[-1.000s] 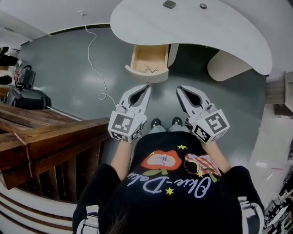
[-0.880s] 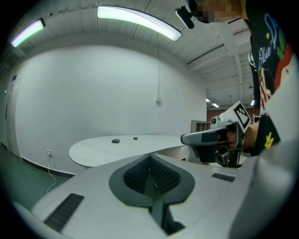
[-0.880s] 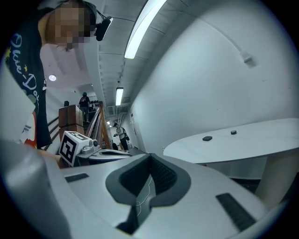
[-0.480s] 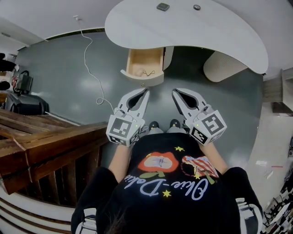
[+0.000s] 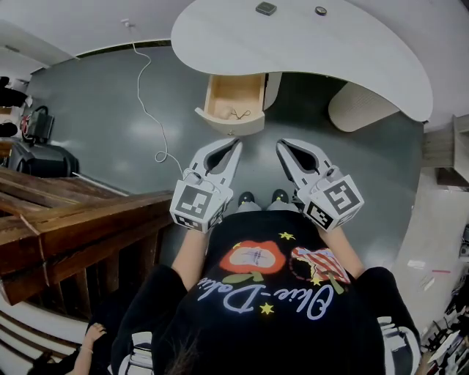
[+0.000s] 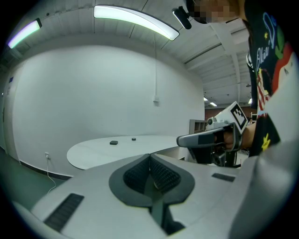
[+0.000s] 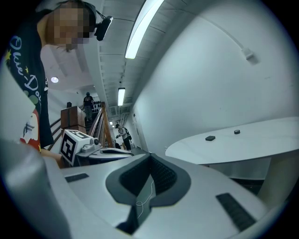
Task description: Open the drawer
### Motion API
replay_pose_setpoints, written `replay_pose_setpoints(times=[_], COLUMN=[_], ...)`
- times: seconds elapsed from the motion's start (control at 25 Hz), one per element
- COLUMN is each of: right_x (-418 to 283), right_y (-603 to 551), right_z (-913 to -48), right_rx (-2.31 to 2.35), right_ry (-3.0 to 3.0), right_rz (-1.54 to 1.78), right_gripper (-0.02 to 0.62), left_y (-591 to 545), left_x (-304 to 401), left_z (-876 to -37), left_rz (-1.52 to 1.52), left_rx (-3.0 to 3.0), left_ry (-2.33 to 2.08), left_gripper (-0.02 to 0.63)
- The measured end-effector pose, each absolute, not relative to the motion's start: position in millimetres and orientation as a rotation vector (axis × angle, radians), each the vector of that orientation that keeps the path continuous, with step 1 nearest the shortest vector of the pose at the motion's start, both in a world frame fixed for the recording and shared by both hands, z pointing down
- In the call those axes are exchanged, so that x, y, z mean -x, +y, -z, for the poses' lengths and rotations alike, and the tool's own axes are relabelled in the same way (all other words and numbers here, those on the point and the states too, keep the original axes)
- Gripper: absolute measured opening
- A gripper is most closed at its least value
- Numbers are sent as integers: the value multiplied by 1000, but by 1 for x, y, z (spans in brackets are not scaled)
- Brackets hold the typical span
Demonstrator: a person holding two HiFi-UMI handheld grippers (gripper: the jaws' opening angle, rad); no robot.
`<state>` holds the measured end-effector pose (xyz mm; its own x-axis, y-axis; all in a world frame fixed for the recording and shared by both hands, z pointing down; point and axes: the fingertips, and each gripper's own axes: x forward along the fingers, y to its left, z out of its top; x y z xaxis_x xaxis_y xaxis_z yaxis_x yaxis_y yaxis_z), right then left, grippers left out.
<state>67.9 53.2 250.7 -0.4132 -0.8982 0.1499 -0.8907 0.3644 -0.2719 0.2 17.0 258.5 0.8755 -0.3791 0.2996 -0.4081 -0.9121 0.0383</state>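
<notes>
Drawer (image 5: 236, 102): stands open under the white table, pale wood inside, a thin wire (image 5: 242, 113) lying in it.
Left gripper (image 5: 236, 140): jaws pressed together on nothing; tips just short of the drawer's front.
Right gripper (image 5: 281, 143): jaws together, empty; tips near the drawer's front, off its right corner.
Table (image 5: 330, 51): curved white top over the drawer's back; two small dark things (image 5: 266, 9) lie beyond the drawer.
Floor (image 5: 102, 110): grey-green below the drawer; a white cable (image 5: 143, 88) trails left of it.
Wooden railing (image 5: 73, 220): well left of the drawer.
</notes>
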Motion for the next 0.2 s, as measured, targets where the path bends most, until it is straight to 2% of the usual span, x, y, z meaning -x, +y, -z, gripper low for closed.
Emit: replay_pose_setpoints(times=[0.2], right_x=[-68], right_y=[57], right_z=[-252], right_rx=[1688], right_ry=[2578], right_rz=[495], right_gripper=[0], left_y=[22], left_x=[-2], left_z=[-259], left_rz=[-441], left_rx=[-2949], left_ry=[-613], left_gripper=[5])
